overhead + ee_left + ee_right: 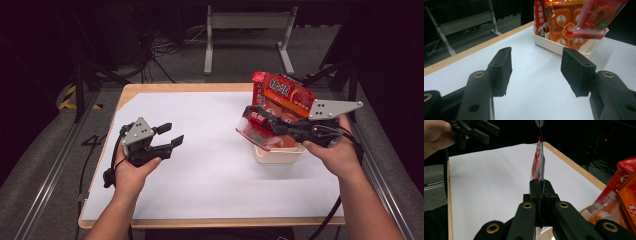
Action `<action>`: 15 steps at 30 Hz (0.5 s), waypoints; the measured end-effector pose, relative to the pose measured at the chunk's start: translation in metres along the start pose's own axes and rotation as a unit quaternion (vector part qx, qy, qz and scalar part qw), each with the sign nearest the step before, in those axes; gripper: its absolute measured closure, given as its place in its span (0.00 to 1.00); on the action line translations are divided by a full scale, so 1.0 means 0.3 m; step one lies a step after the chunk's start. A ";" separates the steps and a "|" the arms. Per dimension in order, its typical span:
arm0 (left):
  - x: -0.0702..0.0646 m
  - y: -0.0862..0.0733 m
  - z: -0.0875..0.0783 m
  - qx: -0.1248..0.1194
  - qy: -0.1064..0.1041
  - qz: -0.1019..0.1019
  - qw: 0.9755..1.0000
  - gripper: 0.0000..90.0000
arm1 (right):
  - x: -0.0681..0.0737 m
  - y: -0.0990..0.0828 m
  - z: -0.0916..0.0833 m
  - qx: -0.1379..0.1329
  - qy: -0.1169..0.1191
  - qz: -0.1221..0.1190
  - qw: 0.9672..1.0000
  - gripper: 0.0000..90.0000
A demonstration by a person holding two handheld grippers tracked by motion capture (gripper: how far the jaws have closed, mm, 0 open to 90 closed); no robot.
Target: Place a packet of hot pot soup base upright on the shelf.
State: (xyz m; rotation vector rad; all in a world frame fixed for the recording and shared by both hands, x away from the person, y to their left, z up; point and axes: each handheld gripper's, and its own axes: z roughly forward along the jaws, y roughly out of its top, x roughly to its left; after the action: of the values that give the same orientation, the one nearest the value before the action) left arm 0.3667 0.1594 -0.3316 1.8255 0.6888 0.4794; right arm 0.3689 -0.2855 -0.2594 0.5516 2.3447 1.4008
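— Packet [260, 125]?
— Red and clear, right of centre in the high view, held flat above the near-left corner of the cream tub [280, 155]. Seen edge-on in the right gripper view [538, 162], rising from the bottom centre toward the top edge.

— Grip on it?
— Pinched by the right gripper [252, 116], jaws pressed together on its thin edge. Held in the right hand [335, 150], at the right of the high view.

— Inside the tub?
— Larger red and orange bags [285, 95] standing upright, printed with squares. Same bags at top right of the left gripper view [559, 27], with the held packet [596, 20] hanging in front of them, above the tub's rim [544, 45].

— Left gripper?
— Left of centre in the high view [169, 136], well apart from the tub. Jaws spread, nothing between them, only white sheet [210, 170] below. Pointing right, toward the tub. Also at upper left of the right gripper view [477, 131].

— Under everything?
— White sheet covering most of a wooden table [131, 90], wood showing along the edges.
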 end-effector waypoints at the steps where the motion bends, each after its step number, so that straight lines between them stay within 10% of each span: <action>1: 0.003 -0.002 0.000 0.000 0.002 -0.001 1.000 0.47 | -0.011 0.003 -0.017 0.002 -0.009 -0.001 1.000 1.00; 15: 0.044 -0.014 -0.021 -0.004 0.023 -0.020 1.000 0.44 | -0.066 -0.001 -0.108 0.024 -0.045 0.009 0.999 1.00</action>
State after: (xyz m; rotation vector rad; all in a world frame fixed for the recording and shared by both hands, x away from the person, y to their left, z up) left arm 0.3717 0.1734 -0.3334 1.7947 0.7509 0.4981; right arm 0.3703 -0.3198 -0.2431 0.6375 2.3124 1.3034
